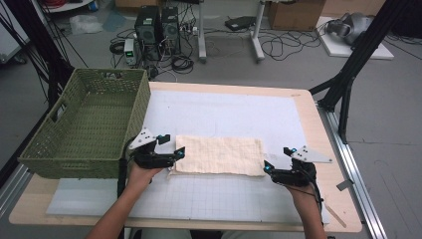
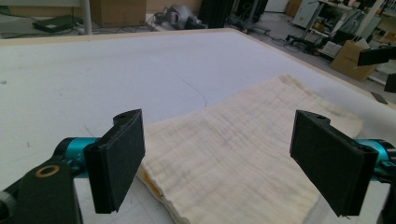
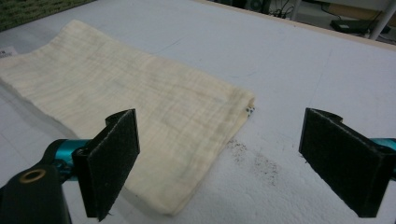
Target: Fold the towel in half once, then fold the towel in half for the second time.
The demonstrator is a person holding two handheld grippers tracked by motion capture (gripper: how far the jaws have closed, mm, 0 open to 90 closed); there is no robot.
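Folded cream cloth (image 1: 219, 155) lies flat at frame centre on the desk (image 1: 308, 114), left gripper (image 1: 171, 147) and right gripper (image 1: 276, 158) both wide open at its short ends, looks like pre-grasp: next, lower and pinch each end edge.

No readable text or labels.

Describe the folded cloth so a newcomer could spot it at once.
Start at the green woven basket on the table's left side. Just right of it, on the white mat, lies the folded cream cloth, between the two open grippers. It is the sole soft, crinkled thing there.
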